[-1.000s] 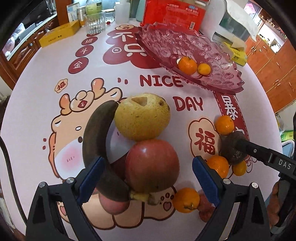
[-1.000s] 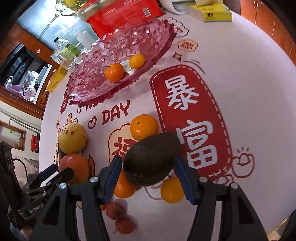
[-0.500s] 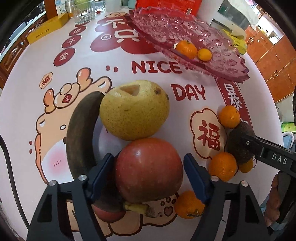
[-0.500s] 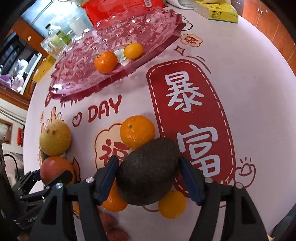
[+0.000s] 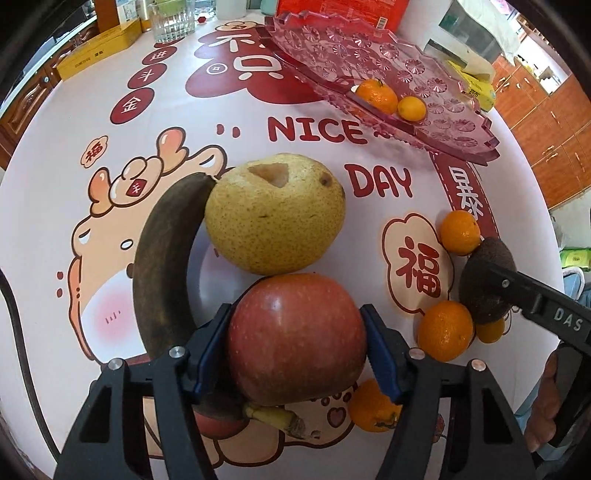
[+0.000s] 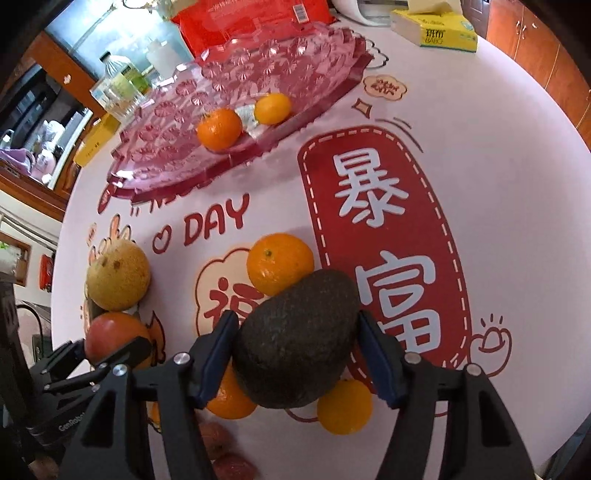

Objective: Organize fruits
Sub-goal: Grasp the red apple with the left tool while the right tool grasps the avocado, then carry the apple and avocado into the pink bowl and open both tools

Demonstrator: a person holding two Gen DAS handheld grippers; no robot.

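Observation:
My left gripper [image 5: 297,347] is shut on a red apple [image 5: 295,338] near the table's front. A yellow pear [image 5: 275,214] touches the apple from behind, and a dark overripe banana [image 5: 162,258] lies to their left. My right gripper [image 6: 297,354] is shut on a dark avocado [image 6: 295,338], which also shows in the left wrist view [image 5: 484,280]. Several tangerines lie around the avocado, one just behind it [image 6: 280,263]. The pink glass platter [image 6: 229,77] at the back holds an orange [image 6: 218,128] and a small tangerine [image 6: 272,108].
A red packet [image 6: 255,18], bottles and a glass [image 5: 173,20] stand behind the platter. A yellow tissue box [image 6: 436,31] is at the back right, a yellow box [image 5: 98,55] at the back left. Small red fruits [image 6: 218,439] lie near the front edge.
My left gripper moved forward and closed its pads onto the red apple. My right gripper stays closed on the avocado and has shifted slightly.

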